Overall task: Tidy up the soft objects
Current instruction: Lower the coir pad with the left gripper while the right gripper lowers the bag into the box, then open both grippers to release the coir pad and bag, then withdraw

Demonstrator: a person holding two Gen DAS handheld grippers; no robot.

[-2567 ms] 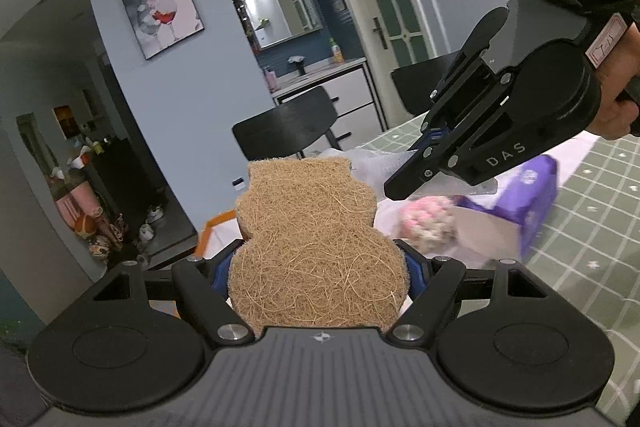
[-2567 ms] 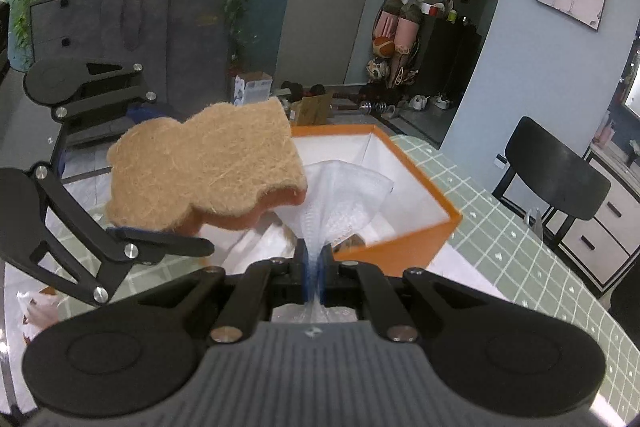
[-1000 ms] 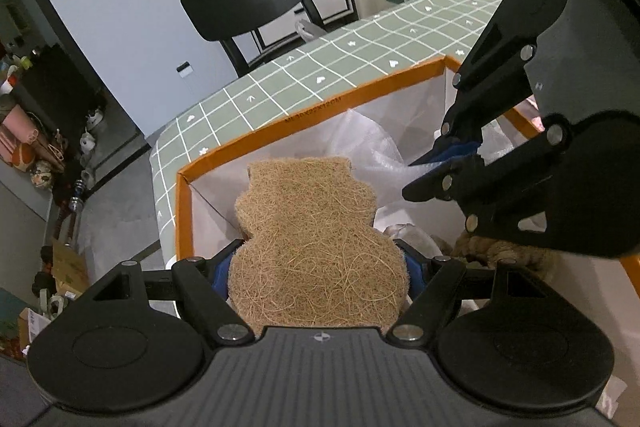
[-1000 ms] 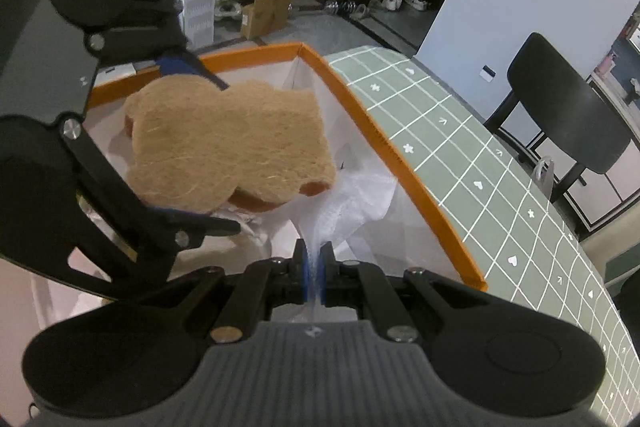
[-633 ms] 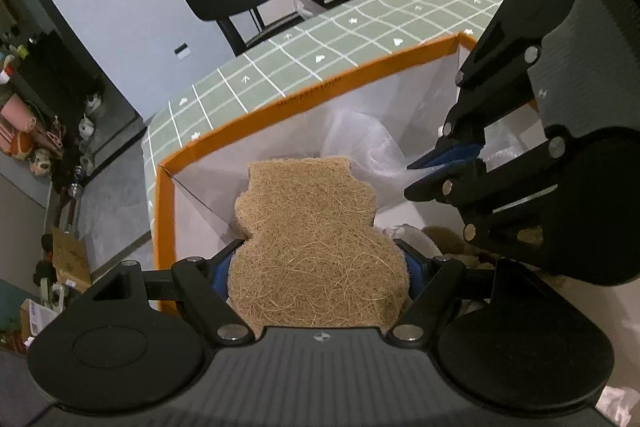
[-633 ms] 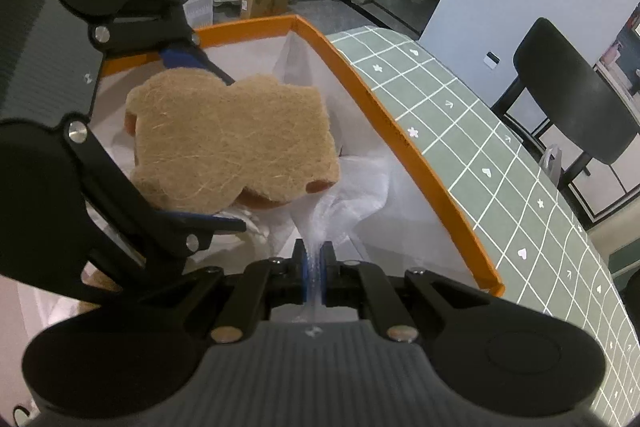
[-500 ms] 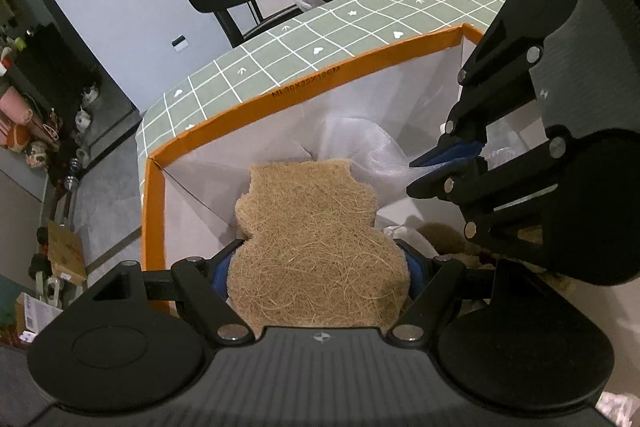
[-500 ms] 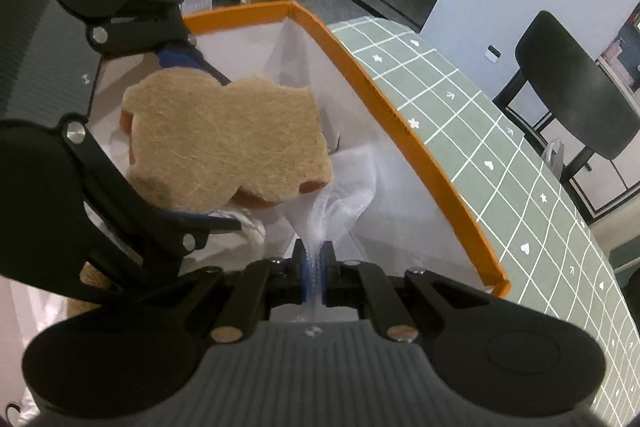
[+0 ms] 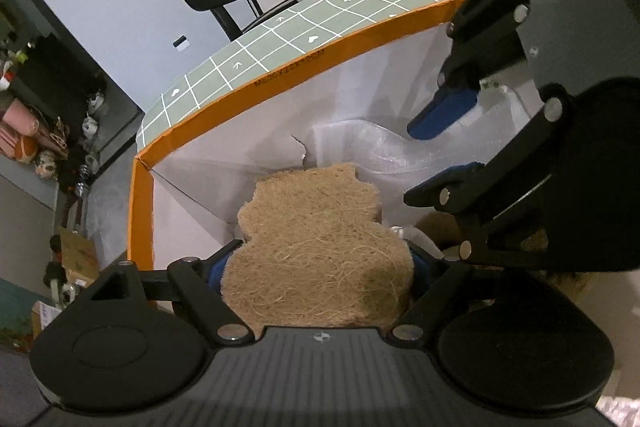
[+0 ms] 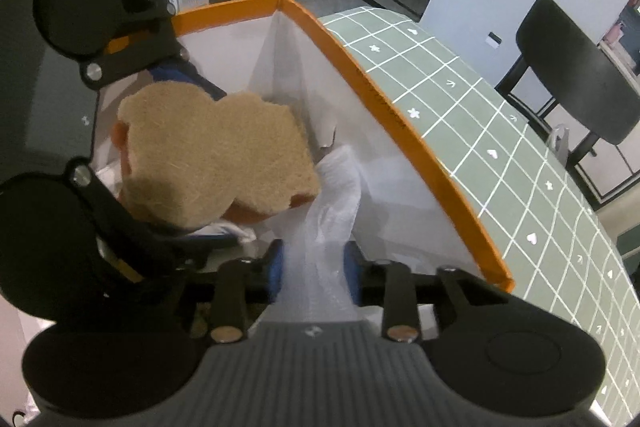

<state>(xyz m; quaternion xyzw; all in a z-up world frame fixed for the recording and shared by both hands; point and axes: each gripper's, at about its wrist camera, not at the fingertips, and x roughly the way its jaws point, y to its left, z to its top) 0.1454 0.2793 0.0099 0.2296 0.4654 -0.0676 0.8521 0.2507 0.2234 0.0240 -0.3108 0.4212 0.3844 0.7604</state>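
Both hand-held grippers are pointed steeply down into the orange-rimmed white cardboard box (image 9: 248,99) on the table. The left hand-held gripper (image 9: 320,259) is spread wide around the tan bear-shaped fibre sponge (image 9: 320,247); whether its pads press cannot be told. The right hand-held gripper (image 10: 316,267) has just been opening, and the clear bubble-wrap sheet (image 10: 332,211) lies loose between its jaws.

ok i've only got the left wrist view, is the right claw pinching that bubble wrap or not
observer: no. The right claw has just been opening, and the bubble wrap lies loose between its parted blue pads.
operator: and the sponge, is it fibre all the way through
observer: no. From the right wrist view the sponge has an orange layer under its tan fibre face, showing along the lower edge.
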